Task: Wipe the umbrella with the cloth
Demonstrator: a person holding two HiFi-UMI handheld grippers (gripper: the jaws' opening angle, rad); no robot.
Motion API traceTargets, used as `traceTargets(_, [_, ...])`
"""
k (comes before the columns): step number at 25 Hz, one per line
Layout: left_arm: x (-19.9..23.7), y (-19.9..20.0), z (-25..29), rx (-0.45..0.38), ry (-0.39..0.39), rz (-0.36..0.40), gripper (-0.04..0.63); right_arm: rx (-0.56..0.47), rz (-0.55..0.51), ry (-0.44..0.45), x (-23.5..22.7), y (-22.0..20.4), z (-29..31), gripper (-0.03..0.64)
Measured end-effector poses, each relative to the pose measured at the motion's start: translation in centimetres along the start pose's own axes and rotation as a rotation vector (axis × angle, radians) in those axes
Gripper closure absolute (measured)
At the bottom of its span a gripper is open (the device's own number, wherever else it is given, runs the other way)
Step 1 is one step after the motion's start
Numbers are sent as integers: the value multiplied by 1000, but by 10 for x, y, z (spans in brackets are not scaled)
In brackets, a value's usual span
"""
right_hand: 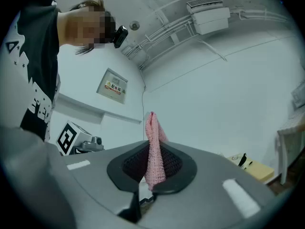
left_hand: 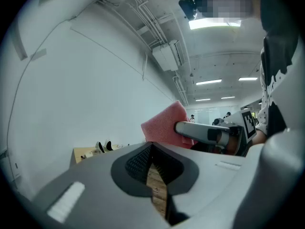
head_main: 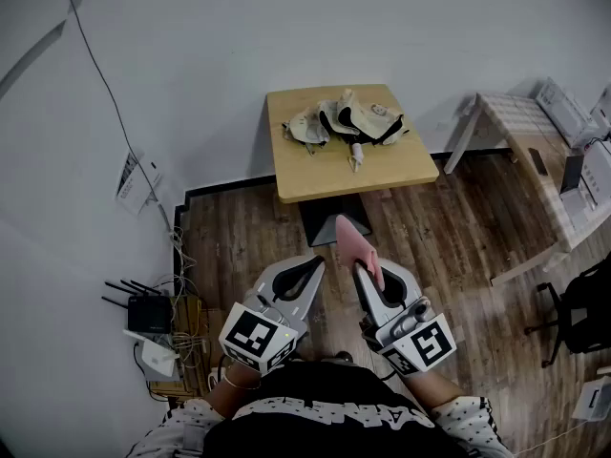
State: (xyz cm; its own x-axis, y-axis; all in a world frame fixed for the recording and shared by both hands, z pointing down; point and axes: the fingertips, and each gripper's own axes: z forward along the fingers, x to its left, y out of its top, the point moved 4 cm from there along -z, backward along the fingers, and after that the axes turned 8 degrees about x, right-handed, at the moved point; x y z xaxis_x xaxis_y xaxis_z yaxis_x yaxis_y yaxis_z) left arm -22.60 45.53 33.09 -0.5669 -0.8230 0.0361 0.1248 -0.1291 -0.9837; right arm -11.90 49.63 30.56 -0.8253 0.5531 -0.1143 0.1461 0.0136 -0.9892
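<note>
Now, with our right gripper point(head_main: 361, 271) pinching the pink cloth point(head_main: 353, 244) and our left gripper point(head_main: 313, 267) pressed shut and empty, we should reach forward to the crumpled umbrella point(head_main: 346, 120) on the wooden table point(head_main: 406, 165), leading with the free flap.

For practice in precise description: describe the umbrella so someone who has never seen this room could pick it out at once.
Find the square wooden table against the white wall. The umbrella lies collapsed on its far half, alone there. It is a crumpled cream heap with black edging, unlike the pink cloth held in the right gripper.
</note>
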Motion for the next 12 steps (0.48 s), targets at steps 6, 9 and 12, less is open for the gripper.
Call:
traceTargets(6, [-9, -1, -1, 2, 9, 5, 609, -10, -2, 5, 1, 1, -10, 588])
traceTargets(9, [-15, -2, 1, 7, 12, 4, 609, -34, 22, -2, -3, 1, -20, 588])
traceTargets(12, [-20, -3, 7, 12, 11, 5, 609, -41, 37, -19, -10, 1, -31, 588])
